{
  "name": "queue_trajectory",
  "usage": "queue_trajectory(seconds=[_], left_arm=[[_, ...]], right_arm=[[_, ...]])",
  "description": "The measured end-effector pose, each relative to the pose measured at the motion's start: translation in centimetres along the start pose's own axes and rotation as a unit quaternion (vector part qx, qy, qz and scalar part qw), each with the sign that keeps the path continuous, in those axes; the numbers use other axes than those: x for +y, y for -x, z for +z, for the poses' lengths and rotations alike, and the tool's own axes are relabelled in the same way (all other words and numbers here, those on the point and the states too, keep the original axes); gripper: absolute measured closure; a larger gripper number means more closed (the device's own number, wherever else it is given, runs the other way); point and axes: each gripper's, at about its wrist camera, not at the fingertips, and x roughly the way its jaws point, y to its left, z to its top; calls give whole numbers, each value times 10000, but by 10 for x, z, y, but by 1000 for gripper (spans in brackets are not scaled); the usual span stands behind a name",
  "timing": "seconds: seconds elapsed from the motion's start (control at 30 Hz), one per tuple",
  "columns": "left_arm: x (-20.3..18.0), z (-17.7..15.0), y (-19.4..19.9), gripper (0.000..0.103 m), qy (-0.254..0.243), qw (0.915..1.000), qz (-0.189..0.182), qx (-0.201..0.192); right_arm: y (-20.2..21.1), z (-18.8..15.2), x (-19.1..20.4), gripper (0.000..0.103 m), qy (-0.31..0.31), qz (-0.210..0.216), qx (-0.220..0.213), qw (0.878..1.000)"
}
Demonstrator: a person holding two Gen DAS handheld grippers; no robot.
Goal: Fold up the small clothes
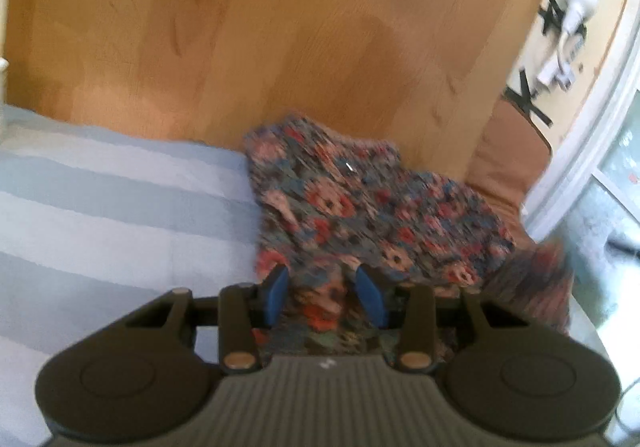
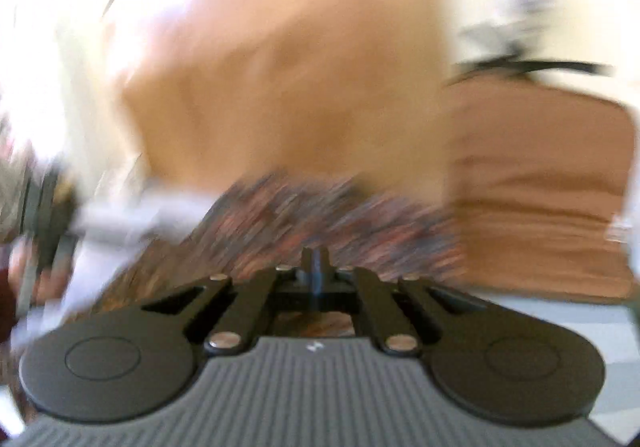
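A floral garment (image 1: 360,207) in red, pink and blue lies crumpled on a blue-and-white striped cloth (image 1: 100,207). My left gripper (image 1: 323,293) is at the garment's near edge. A bunched fold of the fabric fills the gap between its blue pads (image 1: 276,295), which press on it from both sides. The right wrist view is heavily blurred. In it my right gripper (image 2: 316,259) has its fingers closed together over the same floral garment (image 2: 320,215). The blur hides whether any cloth is pinched between them.
Wooden floor (image 1: 280,27) lies beyond the striped surface. A brown cushion (image 1: 508,151) sits right of the garment and shows as a brown cushion (image 2: 540,187) in the right wrist view. A white door frame (image 1: 592,127) and a white device (image 1: 576,3) stand at far right.
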Motion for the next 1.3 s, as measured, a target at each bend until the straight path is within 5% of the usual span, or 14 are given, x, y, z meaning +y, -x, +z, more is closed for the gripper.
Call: queue_trajectory(seconds=[0.1, 0.17, 0.23, 0.4, 0.47, 0.57, 0.67, 0.77, 0.8, 0.9, 1.0, 1.13, 1.23, 1.3], left_arm=[[-18, -12, -13, 85, -365, 9986, -207, 323], [-29, -20, -18, 87, -654, 9965, -216, 477], [-35, -27, -21, 100, -837, 9937, -366, 641], [-48, -41, -21, 99, -1141, 9893, -225, 883], [-56, -37, 1, 91, -1187, 9903, -373, 625], [-77, -37, 31, 39, -1538, 9860, -594, 247], [-103, -45, 27, 34, -2001, 9772, -555, 449], [-117, -59, 1, 64, -2376, 9666, -112, 955], [-118, -63, -7, 94, -2362, 9642, 32, 1209], [-118, -61, -6, 95, -1723, 9751, -212, 1383], [-117, -51, 21, 95, -454, 9832, -1326, 1172], [-116, -62, 35, 95, 1301, 9421, -2969, 854], [-129, -75, 31, 94, 1707, 9166, -3496, 918], [-138, -80, 29, 94, 1803, 9124, -3554, 935]], right_arm=[[39, -1, -62, 99, -969, -905, -815, 9878], [45, -13, -89, 96, -1682, -1080, -719, 9772], [29, -23, -82, 94, -1799, -622, -254, 9814], [-43, -46, -17, 78, -1896, 936, 1090, 9713], [-65, -52, 5, 73, -1778, 1142, 1479, 9662], [-82, -57, 26, 72, -1547, 1181, 1717, 9657], [-75, -56, 20, 69, -1722, 1179, 1685, 9634], [-70, -60, 17, 67, -1891, 1175, 1634, 9611], [-64, -61, 19, 67, -1937, 1189, 1633, 9600], [-49, -65, 21, 67, -2145, 1283, 1612, 9547], [-24, -68, 20, 67, -2364, 1491, 1462, 9489], [15, -83, 11, 60, -2730, 1650, 1101, 9413], [37, -105, 5, 47, -3172, 1884, 941, 9247], [43, -123, 4, 40, -3510, 2055, 950, 9086]])
